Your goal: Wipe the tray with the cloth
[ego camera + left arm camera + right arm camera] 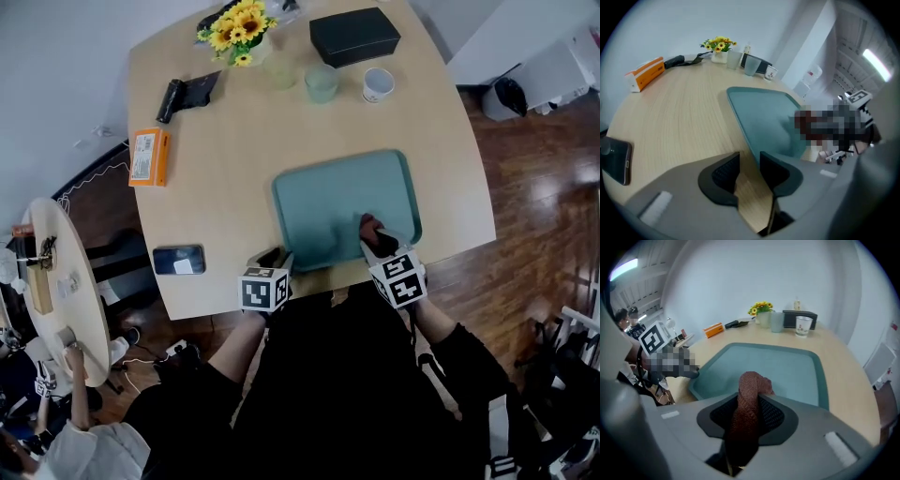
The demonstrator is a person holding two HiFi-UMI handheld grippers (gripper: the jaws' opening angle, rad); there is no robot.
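my right gripper (749,420) pinches cloth (751,387) at near rim of tray (787,366), open tray ahead, left gripper (749,171) spread, phone (615,161) to its left

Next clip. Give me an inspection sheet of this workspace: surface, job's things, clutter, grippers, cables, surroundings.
Surface: light wooden table.
Job's things: teal tray at the near edge, with nothing lying on it; reddish-brown cloth above its near right part.
Clutter: sunflower pot, orange box, phone, black box, two translucent cups, white mug, black bundle; all are off the tray.
Grippers: left gripper has its jaws apart by the tray's near left corner and holds nothing; right gripper is shut on the cloth.
Cables: cords on the floor left of the table.
Surroundings: round side table, a seated person, wooden floor.
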